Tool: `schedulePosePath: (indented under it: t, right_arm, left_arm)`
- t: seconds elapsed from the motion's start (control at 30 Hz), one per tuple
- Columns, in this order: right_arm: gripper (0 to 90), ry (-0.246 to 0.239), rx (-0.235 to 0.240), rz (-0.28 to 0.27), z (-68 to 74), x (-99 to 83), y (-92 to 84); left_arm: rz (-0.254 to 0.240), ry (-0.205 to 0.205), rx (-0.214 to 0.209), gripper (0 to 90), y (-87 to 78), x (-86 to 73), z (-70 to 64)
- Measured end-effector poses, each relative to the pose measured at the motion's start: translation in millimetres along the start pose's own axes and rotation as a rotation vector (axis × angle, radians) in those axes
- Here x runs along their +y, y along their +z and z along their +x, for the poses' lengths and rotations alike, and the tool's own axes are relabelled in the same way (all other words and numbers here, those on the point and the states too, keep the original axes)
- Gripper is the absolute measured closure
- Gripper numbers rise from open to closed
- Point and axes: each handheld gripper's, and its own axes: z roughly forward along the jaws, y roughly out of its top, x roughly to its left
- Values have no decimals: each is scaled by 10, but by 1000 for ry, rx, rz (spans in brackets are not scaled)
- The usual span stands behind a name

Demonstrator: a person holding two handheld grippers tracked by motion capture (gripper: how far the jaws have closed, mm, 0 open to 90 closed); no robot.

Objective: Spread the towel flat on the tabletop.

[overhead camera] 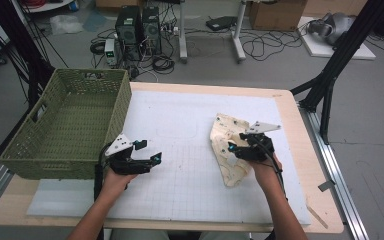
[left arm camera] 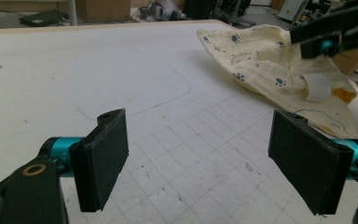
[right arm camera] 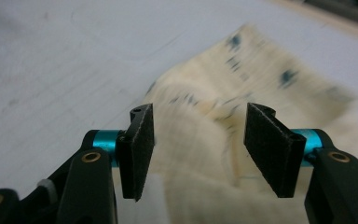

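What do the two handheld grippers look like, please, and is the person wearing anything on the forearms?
Both the left gripper and the right gripper have black bodies with teal fittings at the jaws and brass-coloured rings at the pivots. The flat rectangular pads are black. A grey three-cornered plate tops each, and a black cable trails back. The forearms are bare.

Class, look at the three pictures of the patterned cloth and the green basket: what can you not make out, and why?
- Cream cloth with dark paw prints: in the high view the right gripper covers its middle; in the right gripper view it is blurred.
- White label on the cloth: too small to read.
- Green woven basket: its near inner wall is hidden behind the rim.
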Motion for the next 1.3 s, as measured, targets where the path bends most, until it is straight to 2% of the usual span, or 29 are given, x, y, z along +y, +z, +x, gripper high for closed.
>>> schedulePosePath:
  t: [0.1, 0.2, 0.27, 0.3, 0.37, 0.4, 0.5, 0.63, 0.7, 0.8, 0.87, 0.93, 0.97, 1.03, 1.07, 1.23, 1.3]
  right_arm:
    - [466, 11, 38, 56, 46, -105, 177]
    - [529, 10, 46, 131, 81, -147, 323]
    - [654, -12, 47, 153, 114, -154, 388]
    - [761, -6, 62, 149, 118, -146, 392]
    - [859, 9, 80, 157, 151, -142, 405]
    - [871, -13, 71, 154, 198, -128, 406]
    - [874, -7, 164, 114, 334, -62, 412]
    - [872, -33, 268, 63, 555, 60, 429]
    - [872, -63, 296, 50, 656, 114, 451]
    - [873, -70, 357, 15, 791, 182, 474]
    - [872, -75, 418, -16, 880, 219, 476]
    - [821, -93, 447, -32, 947, 244, 465]
    - [735, -92, 444, -35, 963, 248, 448]
    - [650, -86, 418, -58, 921, 254, 384]
    - [607, -81, 390, -77, 881, 254, 331]
    - [537, -43, 267, -115, 593, 225, 17]
    - [526, -49, 204, -118, 497, 205, -99]
  left_arm:
    - [-6, -3, 6, 204, -12, 1, 14]
    - [-5, -4, 13, 204, -17, -1, 26]
    - [-7, -3, 17, 205, -26, 1, 34]
    - [-9, -5, 18, 205, -27, 2, 36]
    - [-11, -11, 19, 206, -30, 2, 41]
    - [-12, -11, 21, 206, -30, 2, 43]
    - [-14, -11, 26, 206, -34, 2, 51]
    - [-15, -11, 27, 207, -43, 6, 52]
    - [-14, -11, 30, 207, -46, 7, 56]
    - [-17, -12, 30, 207, -48, 6, 60]
    - [-18, -16, 32, 207, -47, 5, 65]
    - [-16, -19, 34, 207, -47, 3, 67]
    - [-13, -16, 34, 207, -50, 3, 66]
    - [-14, -12, 32, 207, -49, 4, 62]
    - [-11, -11, 31, 207, -48, 4, 60]
    - [1, -7, 28, 207, -21, -5, 40]
    - [5, -7, 28, 207, -11, -6, 33]
